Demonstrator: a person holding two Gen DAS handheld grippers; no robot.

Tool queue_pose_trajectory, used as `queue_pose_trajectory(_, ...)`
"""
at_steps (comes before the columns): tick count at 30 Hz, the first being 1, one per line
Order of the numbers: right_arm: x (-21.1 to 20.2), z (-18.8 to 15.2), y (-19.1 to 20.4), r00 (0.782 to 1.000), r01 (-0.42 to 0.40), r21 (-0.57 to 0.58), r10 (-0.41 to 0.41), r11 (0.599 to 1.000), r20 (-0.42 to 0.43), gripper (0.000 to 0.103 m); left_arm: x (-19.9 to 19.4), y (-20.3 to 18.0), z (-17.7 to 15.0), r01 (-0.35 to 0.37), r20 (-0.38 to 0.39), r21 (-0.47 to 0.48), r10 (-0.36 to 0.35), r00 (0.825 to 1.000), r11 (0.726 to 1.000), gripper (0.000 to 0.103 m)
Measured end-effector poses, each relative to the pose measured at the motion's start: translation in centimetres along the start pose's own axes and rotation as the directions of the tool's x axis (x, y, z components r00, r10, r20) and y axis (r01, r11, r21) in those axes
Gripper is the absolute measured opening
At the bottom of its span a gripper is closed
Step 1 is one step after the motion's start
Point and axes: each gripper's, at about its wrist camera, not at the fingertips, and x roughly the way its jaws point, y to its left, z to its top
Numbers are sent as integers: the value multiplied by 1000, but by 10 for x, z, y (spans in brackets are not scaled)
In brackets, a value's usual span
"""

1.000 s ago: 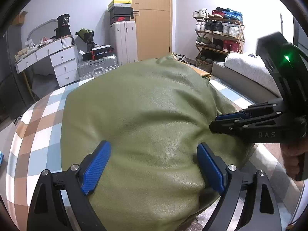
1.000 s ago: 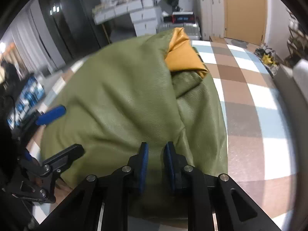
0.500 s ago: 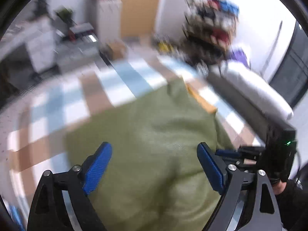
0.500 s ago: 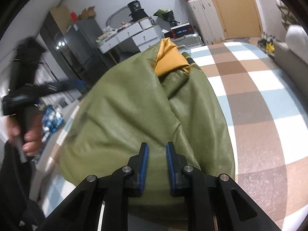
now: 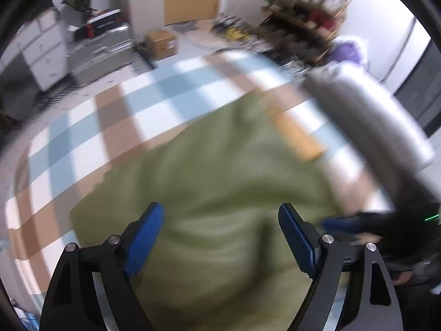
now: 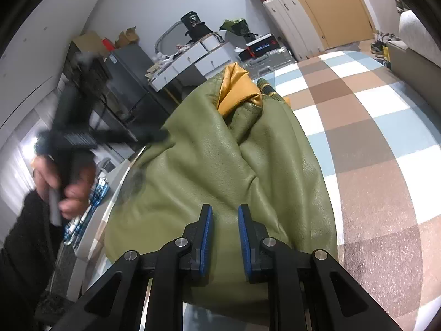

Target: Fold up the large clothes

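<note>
An olive-green leather jacket (image 6: 220, 171) with orange lining (image 6: 234, 88) lies bunched on a checked blue, brown and white cloth (image 6: 372, 143). My right gripper (image 6: 225, 229) is shut on the near edge of the jacket. My left gripper (image 5: 220, 234) is open and empty, raised above the jacket (image 5: 226, 182); its view is blurred by motion. The left gripper also shows blurred in the right wrist view (image 6: 110, 138), held in a hand off the jacket's left side. The right gripper shows at the right edge of the left wrist view (image 5: 358, 223).
A grey and white sofa arm (image 5: 372, 115) borders the cloth on the right. A white drawer desk (image 6: 193, 60), silver suitcases (image 5: 102, 47), a cardboard box (image 5: 161, 42), a shoe rack (image 5: 303, 8) and a wooden door (image 6: 339, 5) stand around the room.
My left gripper has lifted and swung away from the jacket, staying open. My right gripper keeps its hold and has tilted, so the jacket stands more bunched.
</note>
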Motion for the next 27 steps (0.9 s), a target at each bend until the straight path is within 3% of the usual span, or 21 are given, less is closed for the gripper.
queue_pose_trajectory(3, -1, 0, -1, 1000, -8, 5, 8, 1000, 2, 19, -13, -26, 11, 74, 75, 78, -80, 994, 994, 82)
queue_pose_trajectory(6, -3, -1, -2, 1000, -13, 10, 13, 1000, 10, 19, 33, -26, 17, 168, -47, -4, -168, 985, 986, 82)
queue_pose_trajectory(10, -8, -1, -5, 999, -19, 22, 19, 1000, 33, 19, 70, -16, 12, 162, -50, -47, -164, 985, 986, 81)
queue_pose_trajectory(14, -12, -1, -6, 998, -34, 30, 33, 999, 48, 19, 69, -18, 22, 126, -90, -103, -136, 987, 987, 81)
queue_pose_trajectory(16, -14, -1, -6, 998, -41, 27, 39, 999, 56, 19, 60, -20, 34, 184, -102, -169, -202, 974, 968, 80)
queue_pose_trajectory(17, -17, -2, -6, 997, -52, 25, 50, 998, 66, 19, 50, -25, 38, 253, -93, -180, -272, 958, 951, 80)
queue_pose_trajectory(18, -21, -2, -6, 995, -58, 23, 56, 998, 84, 21, 39, -34, 40, 280, -71, -154, -293, 953, 948, 80)
queue_pose_trajectory(21, -43, -8, -6, 979, -69, 22, 64, 997, 195, 21, 40, -53, 34, 265, -65, -70, -270, 961, 962, 80)
queue_pose_trajectory(23, -60, -12, -10, 959, -72, 37, 59, 997, 277, 21, 72, -49, 21, 242, -139, -128, -259, 956, 962, 80)
queue_pose_trajectory(27, -69, -13, -33, 943, -112, 149, 57, 982, 329, 26, 84, -46, 15, 220, -117, -137, -236, 965, 966, 80)
